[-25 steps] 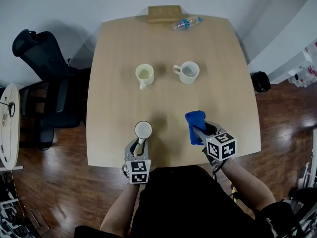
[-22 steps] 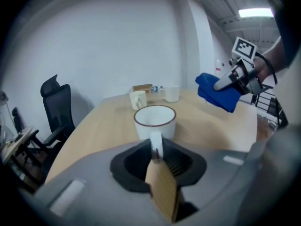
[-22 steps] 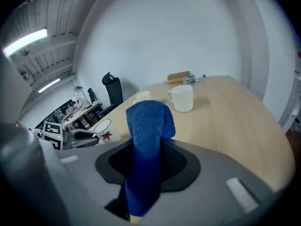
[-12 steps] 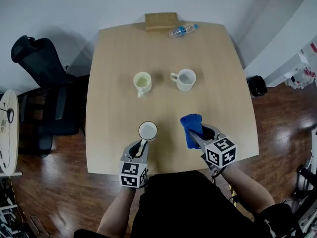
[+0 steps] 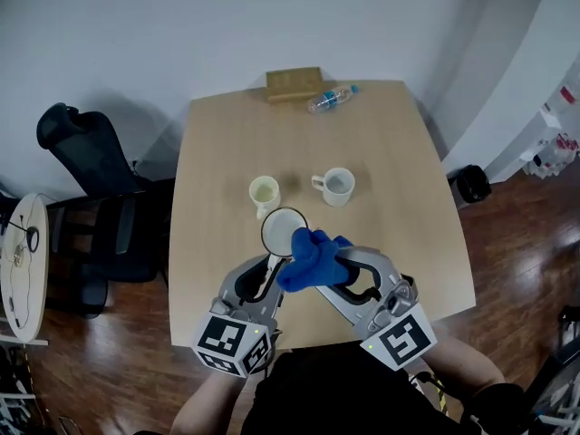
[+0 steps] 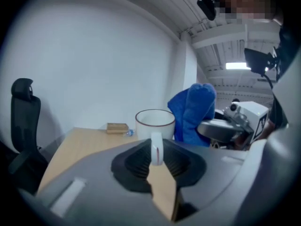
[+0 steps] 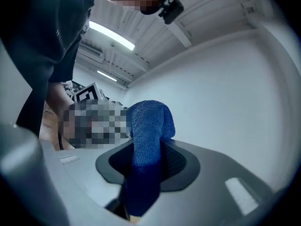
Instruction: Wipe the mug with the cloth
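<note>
Left claw (image 5: 268, 268) clenched on the handle of the mug (image 5: 281, 229), held above the near edge of the surface (image 5: 399, 152), right claw (image 5: 337, 270) gripping the cloth (image 5: 311, 257) at its rim — wiping seems barely begun

Both forearms (image 5: 210, 404) angle inward, bringing the left gripper (image 5: 269, 268) and right gripper (image 5: 348, 267) close together and tilted upward; the left's jaws are clamped tight on the handle of a mug (image 5: 284, 231), the right's pinch a blue cloth (image 5: 308, 256)
</note>
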Tool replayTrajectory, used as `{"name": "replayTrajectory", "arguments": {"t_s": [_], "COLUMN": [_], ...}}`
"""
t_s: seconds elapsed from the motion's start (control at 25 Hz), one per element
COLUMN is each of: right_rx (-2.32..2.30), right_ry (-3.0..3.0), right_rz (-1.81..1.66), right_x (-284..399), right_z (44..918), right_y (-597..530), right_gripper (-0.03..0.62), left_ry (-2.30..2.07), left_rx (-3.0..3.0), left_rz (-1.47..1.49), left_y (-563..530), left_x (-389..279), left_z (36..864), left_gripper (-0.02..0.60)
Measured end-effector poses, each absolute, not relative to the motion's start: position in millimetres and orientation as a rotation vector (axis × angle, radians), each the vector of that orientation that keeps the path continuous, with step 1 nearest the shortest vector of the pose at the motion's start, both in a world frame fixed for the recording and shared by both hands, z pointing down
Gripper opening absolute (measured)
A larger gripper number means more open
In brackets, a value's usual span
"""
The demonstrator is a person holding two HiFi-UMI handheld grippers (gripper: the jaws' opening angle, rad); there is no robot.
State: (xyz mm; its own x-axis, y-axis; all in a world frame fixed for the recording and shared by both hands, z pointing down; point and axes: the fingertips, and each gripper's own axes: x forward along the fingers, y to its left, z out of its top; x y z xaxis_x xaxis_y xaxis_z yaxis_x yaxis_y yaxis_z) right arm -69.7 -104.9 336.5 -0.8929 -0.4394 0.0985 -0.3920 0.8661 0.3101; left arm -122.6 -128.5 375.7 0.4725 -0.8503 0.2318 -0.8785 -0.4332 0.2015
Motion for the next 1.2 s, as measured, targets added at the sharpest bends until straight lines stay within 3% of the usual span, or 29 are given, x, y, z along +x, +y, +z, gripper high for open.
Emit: {"name": "replayTrajectory", "arguments": {"t_s": [0.32,0.68,1.0,1.2], "right_rx": [0.712,0.593,-0.514,-0.991], "right_ry": [-2.840,-3.083,-3.286,-3.124], "right_rz": [-0.589,-0.058,0.769,1.214], "right_x": [-67.4,-34.5,-33.7,-52.9], "right_z": [319.3,289.6,276.5,279.7], "right_y": [-105.1,-121.3,-96.6,-69.5], "right_gripper": [0.133,0.130,0.130,0.130], "left_ry": [-1.379,-0.969,-0.273,-0.083], "left_rx": [2.421,2.701,2.833,2.837], "left_rz": [0.042,0.011,-0.102,-0.124], "left_y": [-116.3,-69.4,1.6,16.6], "left_x": [-112.2,-109.9,-68.8,-46.7], "left_z": [356.5,313.1,272.2,264.0], "left_gripper": [0.067,0.067,0.067,0.067]}}
